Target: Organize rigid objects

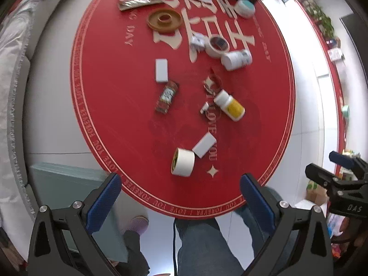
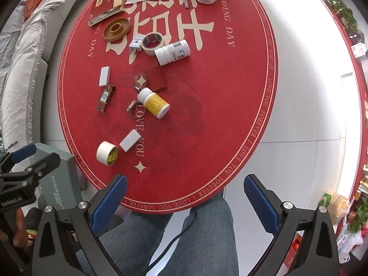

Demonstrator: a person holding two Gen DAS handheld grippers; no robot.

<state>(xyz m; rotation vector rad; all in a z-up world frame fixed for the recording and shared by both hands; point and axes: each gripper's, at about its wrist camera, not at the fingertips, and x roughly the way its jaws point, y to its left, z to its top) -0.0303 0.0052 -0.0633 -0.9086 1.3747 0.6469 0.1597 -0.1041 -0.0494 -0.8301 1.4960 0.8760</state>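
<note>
Both claws, left claw [image 1: 180,194] and right claw [image 2: 185,194], hang released (empty) off the table [image 2: 241,124], where a careless nudge could roll the tape roll [image 2: 107,153] over the edge

Looks like home living room. Round red table [image 2: 241,105] with "WEDDING DAY" and "I LOVE YOU FOREVER" words under my grippers. Grey sofa with white blanket [image 2: 20,69] beside it. Shiny white floor tiles [image 2: 310,92]. Red shelf with green plants [image 2: 345,13] along wall. My jeans [image 2: 184,241] below.
</note>
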